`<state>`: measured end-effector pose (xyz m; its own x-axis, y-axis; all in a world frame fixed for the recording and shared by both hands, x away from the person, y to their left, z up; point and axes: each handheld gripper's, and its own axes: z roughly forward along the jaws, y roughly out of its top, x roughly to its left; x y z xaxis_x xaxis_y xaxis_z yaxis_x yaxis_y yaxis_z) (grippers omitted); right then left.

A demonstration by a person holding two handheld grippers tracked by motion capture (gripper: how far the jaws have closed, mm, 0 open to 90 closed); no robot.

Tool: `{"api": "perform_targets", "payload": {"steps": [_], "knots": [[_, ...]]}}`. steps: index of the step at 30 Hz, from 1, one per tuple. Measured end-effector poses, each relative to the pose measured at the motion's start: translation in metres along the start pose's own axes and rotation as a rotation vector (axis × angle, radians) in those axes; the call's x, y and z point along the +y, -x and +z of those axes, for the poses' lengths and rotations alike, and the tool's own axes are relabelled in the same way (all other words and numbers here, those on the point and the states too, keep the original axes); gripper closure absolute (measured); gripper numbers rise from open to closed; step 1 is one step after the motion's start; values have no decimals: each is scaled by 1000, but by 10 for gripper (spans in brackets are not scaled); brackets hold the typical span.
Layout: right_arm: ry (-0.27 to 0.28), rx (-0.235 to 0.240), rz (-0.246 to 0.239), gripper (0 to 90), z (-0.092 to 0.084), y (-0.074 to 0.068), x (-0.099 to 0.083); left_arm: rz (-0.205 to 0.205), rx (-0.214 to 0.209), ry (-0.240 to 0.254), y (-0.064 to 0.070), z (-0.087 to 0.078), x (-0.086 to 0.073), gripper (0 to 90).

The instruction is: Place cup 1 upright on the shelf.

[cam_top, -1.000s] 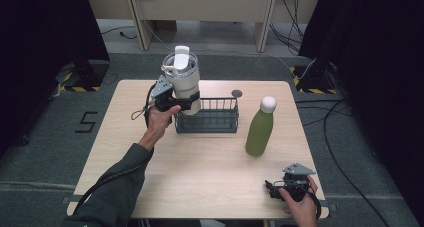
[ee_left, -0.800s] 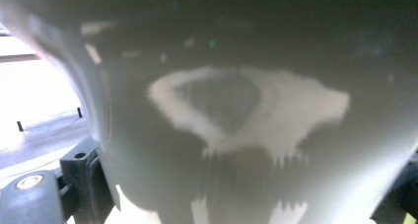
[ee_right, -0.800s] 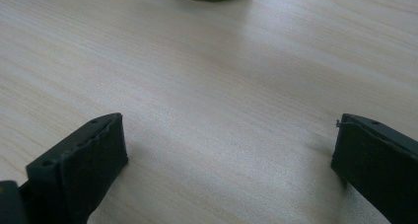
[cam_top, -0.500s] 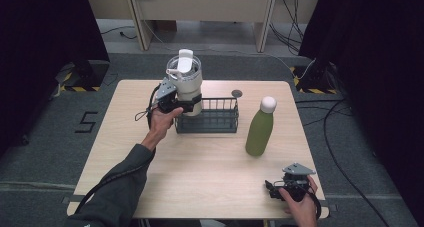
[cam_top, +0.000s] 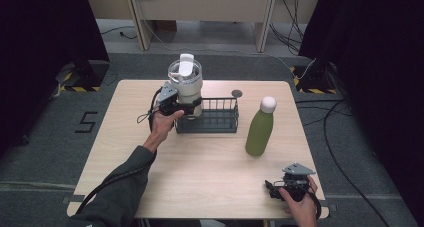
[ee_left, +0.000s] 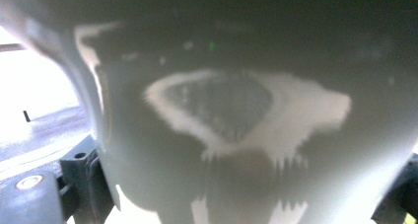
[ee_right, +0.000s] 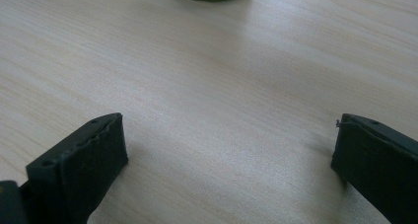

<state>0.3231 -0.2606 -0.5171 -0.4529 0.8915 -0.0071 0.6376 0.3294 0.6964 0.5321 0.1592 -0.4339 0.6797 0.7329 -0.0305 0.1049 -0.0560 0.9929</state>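
Tumbler shifts toward the basket's left end

Left of centre in the high view, the left gripper (cam_top: 186, 107), its fingers pinching the cream lidded tumbler (cam_top: 187, 87), has carried it slightly right and lower than a second ago, so it now hangs at the left end of the black wire basket (cam_top: 219, 118), likely about to go in. At lower right, the right gripper (cam_top: 276, 186) rests on the surface (cam_top: 210, 162), fingers spread, near the green bottle (cam_top: 260, 129).
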Motion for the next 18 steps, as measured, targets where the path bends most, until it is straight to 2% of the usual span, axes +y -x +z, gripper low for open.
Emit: {"api": "perform_targets", "payload": {"steps": [12, 13, 14, 18], "knots": [[0, 1, -1, 4, 0, 0, 0, 0, 8, -24, -2, 3, -11, 100], [0, 1, -1, 4, 0, 0, 0, -3, 9, -26, -3, 4, -12, 100], [1, -1, -1, 4, 0, 0, 0, -25, 10, -8, -2, 5, -13, 100], [2, 0, -1, 4, 0, 0, 0, -25, 10, -17, -3, 6, -18, 100]]}}
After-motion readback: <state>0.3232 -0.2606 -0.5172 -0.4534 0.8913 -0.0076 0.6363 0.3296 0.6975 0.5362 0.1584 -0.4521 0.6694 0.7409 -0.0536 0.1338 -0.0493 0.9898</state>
